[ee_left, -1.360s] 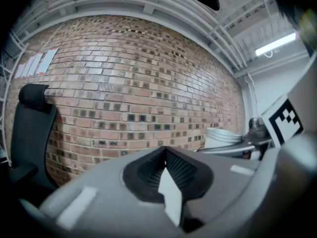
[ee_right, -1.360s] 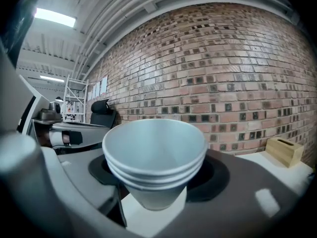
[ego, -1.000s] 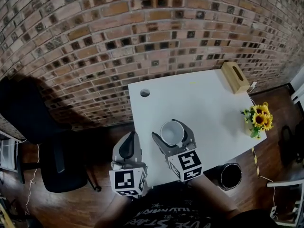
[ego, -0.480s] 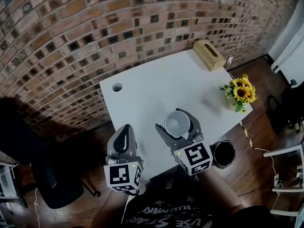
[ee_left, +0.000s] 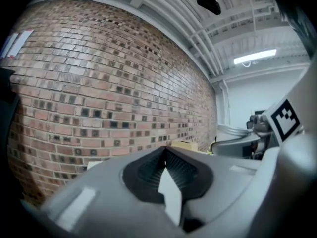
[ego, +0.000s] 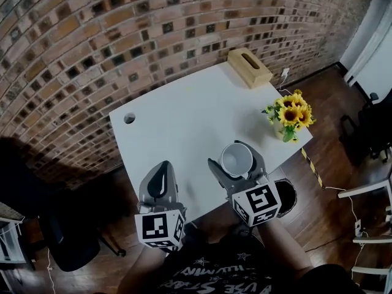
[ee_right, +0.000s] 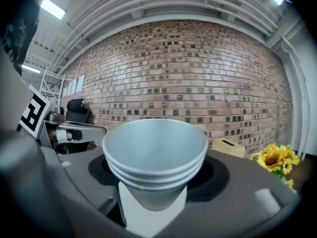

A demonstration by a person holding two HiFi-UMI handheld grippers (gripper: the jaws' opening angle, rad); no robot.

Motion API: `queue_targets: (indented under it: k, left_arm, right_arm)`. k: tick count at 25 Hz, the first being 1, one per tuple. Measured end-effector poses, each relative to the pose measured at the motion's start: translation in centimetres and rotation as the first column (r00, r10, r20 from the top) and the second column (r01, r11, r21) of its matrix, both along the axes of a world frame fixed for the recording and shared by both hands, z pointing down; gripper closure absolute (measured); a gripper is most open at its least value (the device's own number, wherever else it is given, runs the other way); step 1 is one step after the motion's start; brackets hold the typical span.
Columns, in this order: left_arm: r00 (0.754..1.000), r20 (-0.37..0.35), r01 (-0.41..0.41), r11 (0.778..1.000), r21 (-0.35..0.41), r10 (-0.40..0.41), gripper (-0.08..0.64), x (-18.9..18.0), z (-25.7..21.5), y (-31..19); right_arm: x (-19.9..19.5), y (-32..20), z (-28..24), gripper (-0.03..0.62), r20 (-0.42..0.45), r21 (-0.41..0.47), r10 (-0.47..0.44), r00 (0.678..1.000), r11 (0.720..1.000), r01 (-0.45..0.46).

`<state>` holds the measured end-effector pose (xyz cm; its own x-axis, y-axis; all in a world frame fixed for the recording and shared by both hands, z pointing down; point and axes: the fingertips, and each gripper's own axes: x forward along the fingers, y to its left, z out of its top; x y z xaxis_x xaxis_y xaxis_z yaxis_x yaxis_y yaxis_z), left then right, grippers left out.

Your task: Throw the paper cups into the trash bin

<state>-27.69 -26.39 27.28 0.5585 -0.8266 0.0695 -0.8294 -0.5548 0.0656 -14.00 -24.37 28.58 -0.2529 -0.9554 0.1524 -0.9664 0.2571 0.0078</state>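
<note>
A stack of nested white paper cups (ego: 237, 159) stands mouth-up between my right gripper's (ego: 235, 162) jaws, which are shut on it, above the white table's (ego: 184, 112) near right edge. In the right gripper view the cups (ee_right: 154, 155) fill the middle, three rims showing, with the right gripper (ee_right: 154, 182) clasping their lower part. The black round trash bin (ego: 286, 193) sits on the floor just right of that gripper, partly hidden by its marker cube. My left gripper (ego: 161, 175) hovers at the table's near edge, shut and holding nothing; in its own view the left gripper (ee_left: 165, 152) shows its jaws pressed together.
A wooden tissue box (ego: 249, 67) lies at the table's far right corner. Sunflowers (ego: 288, 113) stand at the right edge. A cable hole (ego: 129, 118) marks the far left. A brick wall (ego: 92, 35) runs behind; a black office chair (ego: 64, 244) stands at lower left.
The view has swung, so the table sits further left and higher. My right gripper with the cups has shifted right toward the bin, which is now partly behind its cube.
</note>
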Motion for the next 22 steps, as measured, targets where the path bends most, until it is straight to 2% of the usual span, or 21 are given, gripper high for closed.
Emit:
queue_targets:
  k: [6,11,15,22]
  left_arm:
    - [0.994,0.020,-0.110,0.993,0.046,0.109,0.555,11.4,-0.7,2.5]
    - [0.962,0.025,-0.274,0.960,0.049,0.274,0.555,23.1,-1.2,5.7]
    - [0.919,0.044,-0.395,0.917,0.058,0.392,0.555,31.2,-0.8,8.5]
    - [0.817,0.103,-0.572,0.820,0.023,0.567,0.555,42.0,1.7,13.7]
  right_arm:
    - [10.8,4.3,0.9,0.245,0.033,0.011,0.109,0.993,0.994,-0.110]
    - [20.9,9.3,1.9,0.245,0.053,0.002,0.262,0.964,0.965,-0.263]
    - [28.3,13.1,2.4,0.245,0.057,-0.006,0.366,0.929,0.930,-0.367]
    - [37.7,20.4,4.1,0.245,0.043,-0.002,0.548,0.835,0.836,-0.548]
